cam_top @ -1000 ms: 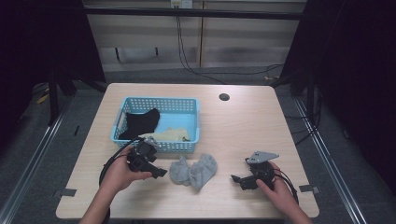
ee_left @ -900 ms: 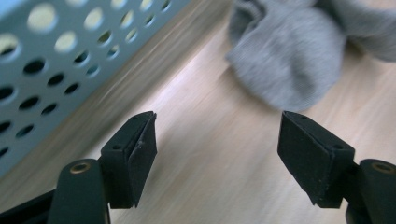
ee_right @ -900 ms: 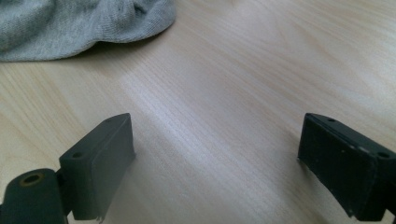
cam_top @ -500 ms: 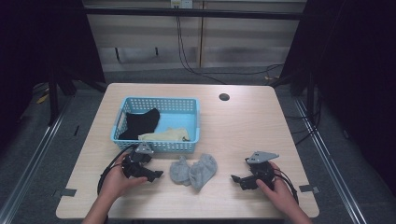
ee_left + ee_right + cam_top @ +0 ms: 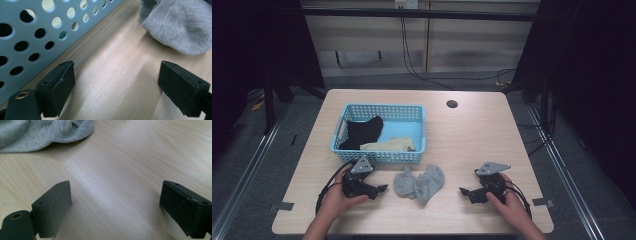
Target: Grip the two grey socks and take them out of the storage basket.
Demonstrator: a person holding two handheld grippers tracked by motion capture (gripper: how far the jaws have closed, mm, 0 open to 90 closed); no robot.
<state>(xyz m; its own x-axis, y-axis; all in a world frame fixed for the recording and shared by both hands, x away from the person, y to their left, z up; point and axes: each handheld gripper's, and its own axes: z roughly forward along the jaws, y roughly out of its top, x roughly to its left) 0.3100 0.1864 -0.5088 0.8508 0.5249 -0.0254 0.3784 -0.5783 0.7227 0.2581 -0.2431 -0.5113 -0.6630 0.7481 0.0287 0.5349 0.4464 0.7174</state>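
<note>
Two grey socks [image 5: 419, 182] lie crumpled together on the wooden table [image 5: 472, 135], near its front edge. My left gripper [image 5: 382, 189] rests low on the table just left of them, in front of the blue basket [image 5: 412, 112]. Its jaws have just been opening and stand open with only bare wood between them [image 5: 115, 82]; a grey sock [image 5: 175, 25] lies ahead. My right gripper [image 5: 463, 191] sits on the table right of the socks, open and empty [image 5: 115, 202], with the grey sock [image 5: 42, 132] ahead to its left.
The blue perforated basket holds a black garment [image 5: 362, 131] and a pale yellow one [image 5: 387, 145]. Its wall [image 5: 37, 27] is close beside my left gripper. A round cable hole [image 5: 452, 104] sits at the table's back right. Dark floor surrounds the table.
My left gripper has come down and back from the basket's front wall to the table beside the socks. The right gripper and the socks have stayed put.
</note>
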